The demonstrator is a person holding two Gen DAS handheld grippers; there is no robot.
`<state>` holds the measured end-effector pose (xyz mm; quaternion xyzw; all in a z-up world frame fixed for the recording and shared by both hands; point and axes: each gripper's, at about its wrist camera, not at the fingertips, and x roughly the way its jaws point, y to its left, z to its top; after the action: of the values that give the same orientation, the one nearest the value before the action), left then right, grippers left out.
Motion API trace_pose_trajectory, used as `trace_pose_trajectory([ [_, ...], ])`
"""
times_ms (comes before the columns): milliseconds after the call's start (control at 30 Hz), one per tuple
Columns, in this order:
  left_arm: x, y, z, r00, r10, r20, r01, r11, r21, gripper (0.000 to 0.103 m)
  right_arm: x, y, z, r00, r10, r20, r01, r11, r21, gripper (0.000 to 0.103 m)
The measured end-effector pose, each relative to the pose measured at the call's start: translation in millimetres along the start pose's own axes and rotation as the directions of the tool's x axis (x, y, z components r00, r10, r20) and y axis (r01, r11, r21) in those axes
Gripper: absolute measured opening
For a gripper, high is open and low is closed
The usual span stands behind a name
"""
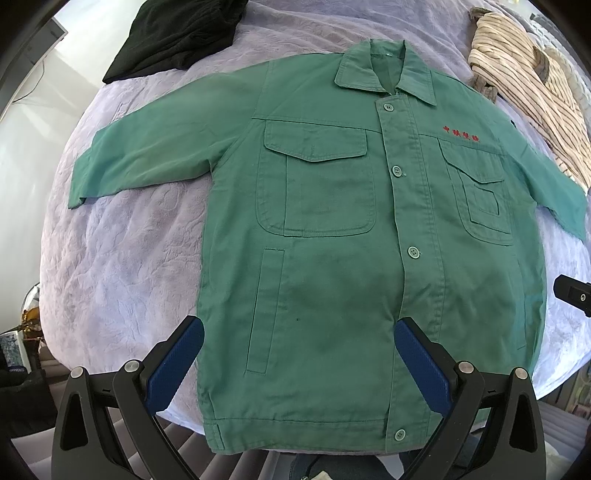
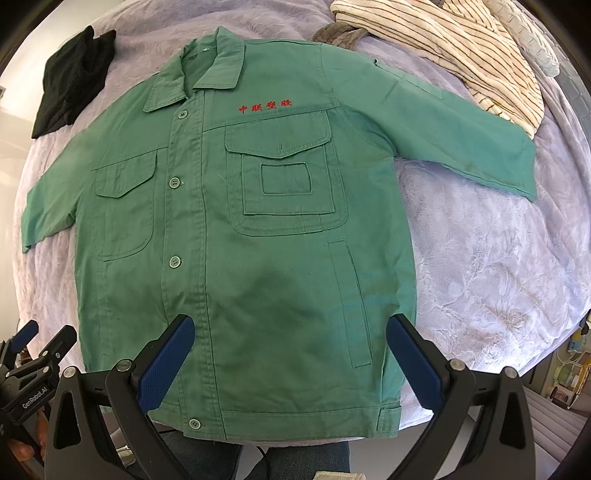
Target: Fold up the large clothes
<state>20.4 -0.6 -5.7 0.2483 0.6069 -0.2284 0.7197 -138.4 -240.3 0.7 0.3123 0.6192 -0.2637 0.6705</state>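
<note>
Two wrist views look down on one green jacket spread flat, front up and buttoned, on a lilac bedspread.

From the left wrist we see the green jacket (image 1: 332,221) filling the middle, collar at the top, both sleeves stretched out sideways across the lilac bedspread (image 1: 129,258). Our left gripper (image 1: 299,365) hangs above the hem with its blue pads spread wide and nothing between them. A black garment (image 1: 177,33) lies at upper left, a striped garment (image 1: 524,74) at upper right.

From the right wrist, our right gripper (image 2: 290,362) hovers over the jacket's lower half, jaws likewise fully apart and empty. Red embroidered characters (image 2: 264,106) sit above the chest pocket. The left gripper shows at the lower left edge.
</note>
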Motion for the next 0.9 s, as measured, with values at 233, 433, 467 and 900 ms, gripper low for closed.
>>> trace_pose_trajectory([
  [233, 0.2, -2.0, 2.6, 1.000, 0.003, -0.005, -0.003, 1.000, 0.001, 0.103, 1.7, 0.1, -0.2, 1.000, 0.002, 0.001, -0.002, 1.000, 0.002, 0.103],
  [433, 0.5, -1.8, 2.5, 1.000, 0.004, -0.006, -0.004, 1.000, 0.003, 0.103, 1.6, 0.2, 0.1, 1.000, 0.007, 0.000, -0.007, 1.000, 0.003, 0.103],
  [467, 0.6, -2.0, 2.5, 1.000, 0.004, -0.005, -0.004, 1.000, 0.003, 0.103, 1.7, 0.2, 0.1, 1.000, 0.008, 0.000, -0.008, 1.000, 0.004, 0.103],
  [900, 1.2, -4.9, 1.2, 1.000, 0.006, -0.007, -0.005, 1.000, 0.011, 0.103, 2.5, 0.3, -0.6, 1.000, 0.007, 0.004, -0.007, 1.000, 0.003, 0.103],
])
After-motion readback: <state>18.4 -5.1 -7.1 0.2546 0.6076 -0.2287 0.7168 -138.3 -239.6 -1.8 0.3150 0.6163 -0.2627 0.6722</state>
